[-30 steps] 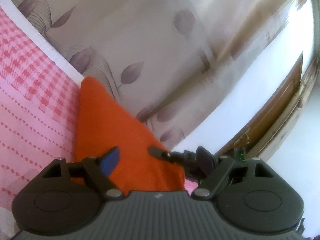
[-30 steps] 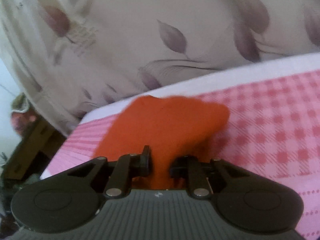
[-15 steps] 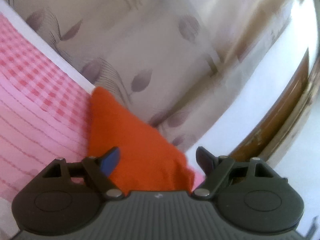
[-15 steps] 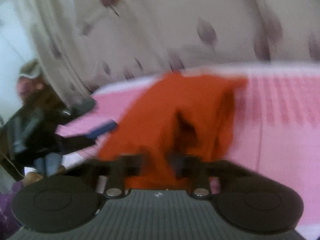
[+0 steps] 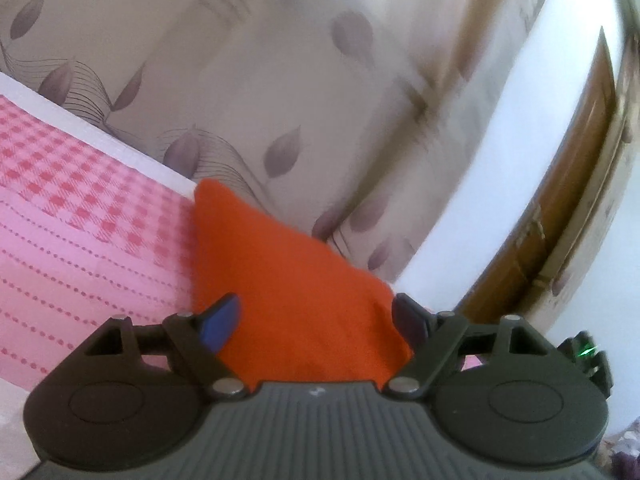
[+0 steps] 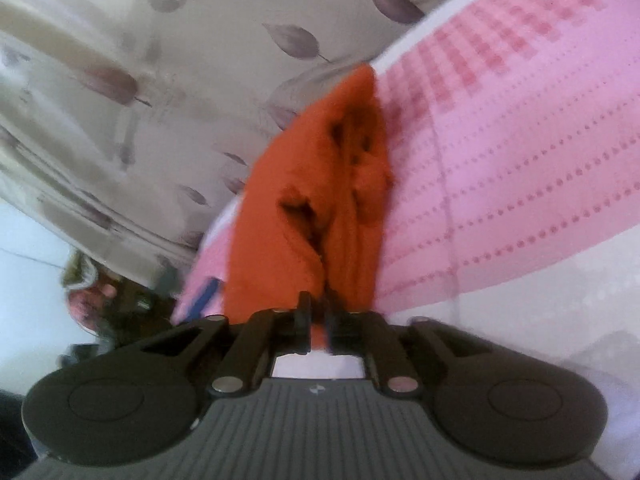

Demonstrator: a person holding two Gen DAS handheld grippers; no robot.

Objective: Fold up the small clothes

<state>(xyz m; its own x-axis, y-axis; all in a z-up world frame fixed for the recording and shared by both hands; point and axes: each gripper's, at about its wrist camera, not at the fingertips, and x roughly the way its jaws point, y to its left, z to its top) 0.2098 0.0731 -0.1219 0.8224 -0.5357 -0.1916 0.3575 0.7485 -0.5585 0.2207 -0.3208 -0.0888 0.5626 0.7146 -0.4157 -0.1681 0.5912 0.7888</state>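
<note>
An orange garment (image 5: 288,280) lies on the pink checked bedsheet (image 5: 80,232), reaching to the bed's far edge. My left gripper (image 5: 316,320) is open, its jaws wide apart just above the near end of the cloth, holding nothing. In the right wrist view the same orange garment (image 6: 316,200) hangs bunched and creased. My right gripper (image 6: 318,320) is shut on its near edge and lifts it off the sheet (image 6: 520,160). The blue pad of the left gripper (image 6: 202,296) shows at the left of the cloth.
A beige curtain with purple leaf print (image 5: 280,60) hangs right behind the bed's far edge. A white wall and a brown wooden door frame (image 5: 560,220) stand at the right. Dark clutter (image 6: 104,300) sits beyond the bed's left side.
My right gripper has closed tight on the cloth's edge, lifted and rolled, bunching the garment. My left gripper stays open and has shifted right along the cloth.
</note>
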